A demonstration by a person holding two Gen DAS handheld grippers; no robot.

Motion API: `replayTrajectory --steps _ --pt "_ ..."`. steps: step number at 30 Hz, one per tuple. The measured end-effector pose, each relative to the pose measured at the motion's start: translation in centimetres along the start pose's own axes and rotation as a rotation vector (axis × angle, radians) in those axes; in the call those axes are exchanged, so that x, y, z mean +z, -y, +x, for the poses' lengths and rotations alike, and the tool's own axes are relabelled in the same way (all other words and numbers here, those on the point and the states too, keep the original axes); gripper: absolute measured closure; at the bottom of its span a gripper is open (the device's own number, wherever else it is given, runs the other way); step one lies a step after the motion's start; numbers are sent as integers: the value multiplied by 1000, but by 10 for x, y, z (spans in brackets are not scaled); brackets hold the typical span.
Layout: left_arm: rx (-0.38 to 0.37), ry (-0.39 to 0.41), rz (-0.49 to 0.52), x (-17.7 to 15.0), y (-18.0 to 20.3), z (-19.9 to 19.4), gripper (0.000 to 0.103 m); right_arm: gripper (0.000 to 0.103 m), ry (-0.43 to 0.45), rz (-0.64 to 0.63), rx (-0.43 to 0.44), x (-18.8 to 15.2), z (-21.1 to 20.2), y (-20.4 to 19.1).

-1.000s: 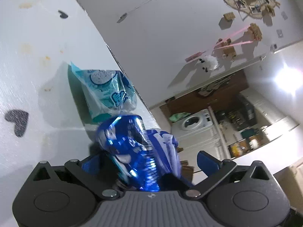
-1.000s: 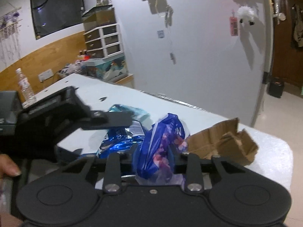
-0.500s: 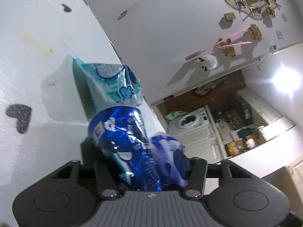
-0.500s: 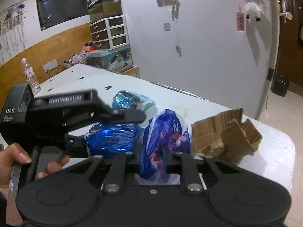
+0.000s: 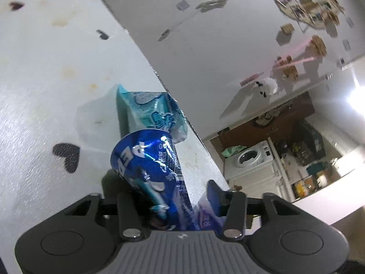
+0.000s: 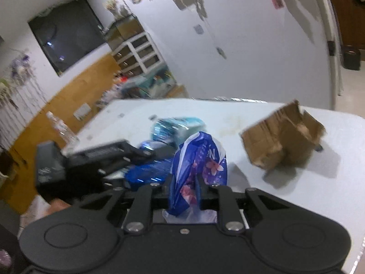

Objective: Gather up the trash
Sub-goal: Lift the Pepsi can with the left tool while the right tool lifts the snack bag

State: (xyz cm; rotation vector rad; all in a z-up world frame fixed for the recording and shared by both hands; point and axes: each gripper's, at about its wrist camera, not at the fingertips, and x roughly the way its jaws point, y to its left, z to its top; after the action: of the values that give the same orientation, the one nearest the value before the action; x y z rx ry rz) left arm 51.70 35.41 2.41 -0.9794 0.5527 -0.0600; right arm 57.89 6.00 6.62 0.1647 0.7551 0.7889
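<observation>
My left gripper (image 5: 173, 196) is shut on a shiny dark blue snack wrapper (image 5: 150, 159) and holds it over the white table (image 5: 41, 68). A light teal wrapper (image 5: 150, 114) lies on the table just beyond it, near the far edge. My right gripper (image 6: 186, 187) is shut on a blue and purple flowered wrapper (image 6: 200, 159). In the right wrist view the left gripper (image 6: 95, 157) is to the left with the dark blue wrapper (image 6: 150, 171), and the teal wrapper (image 6: 175, 125) lies behind it.
A torn piece of brown cardboard (image 6: 285, 137) lies on the table at the right near the rounded edge. A white wall runs close behind the table. A water bottle (image 6: 60, 127) stands at the far left. Black heart marks (image 5: 66, 153) dot the tabletop.
My left gripper closed on the dark blue wrapper and lifted it off the table. My right gripper, still holding the flowered wrapper, tilted and shifted; its view is now blurred.
</observation>
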Motion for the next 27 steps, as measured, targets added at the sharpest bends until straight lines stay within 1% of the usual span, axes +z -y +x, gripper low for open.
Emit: replayTrajectory --steps 2,4,6,8,10,11,12,15,16,18,19,22,23,24,25,26,27 --pt "-13 -9 -23 3 -6 -4 31 80 -1 0 -33 -3 -1 4" --pt "-6 1 -31 6 -11 -10 31 69 1 -14 -60 -4 -4 6" --pt "3 13 -40 9 -18 -17 30 65 -8 -46 -102 -5 -5 3" --pt "-26 23 -58 11 -26 -25 27 65 -12 -75 -125 -5 -4 -1" --pt "-31 36 -54 12 -29 -31 23 65 -10 -93 -133 -7 -2 -6" --pt "-21 45 -43 13 -29 -34 21 68 -11 -113 -138 -8 0 -10" --pt "-3 52 -31 13 -29 -37 21 74 -13 -134 -136 -10 1 -14" --pt "64 68 17 14 -27 -43 23 78 -15 -191 -124 -14 4 -30" --pt "73 72 33 14 -25 -43 23 79 -11 -204 -123 -14 4 -35" --pt "62 66 48 15 -24 -42 33 80 11 -209 -99 -13 3 -42" --pt "46 60 46 15 -23 -40 35 80 25 -201 -70 -11 1 -45" --pt "4 45 44 14 -23 -34 42 80 61 -112 78 -8 -5 -43" --pt "-2 45 43 13 -24 -33 47 80 66 -64 142 -7 -5 -39" --pt "-11 43 37 13 -26 -32 52 80 67 -36 168 -7 -4 -37" --pt "-15 40 32 13 -27 -31 55 80 63 -16 171 -8 -2 -35" --pt "-14 38 31 13 -27 -30 62 79 51 0 162 -8 1 -33" --pt "-15 38 33 13 -27 -30 63 79 33 14 140 -9 6 -31"
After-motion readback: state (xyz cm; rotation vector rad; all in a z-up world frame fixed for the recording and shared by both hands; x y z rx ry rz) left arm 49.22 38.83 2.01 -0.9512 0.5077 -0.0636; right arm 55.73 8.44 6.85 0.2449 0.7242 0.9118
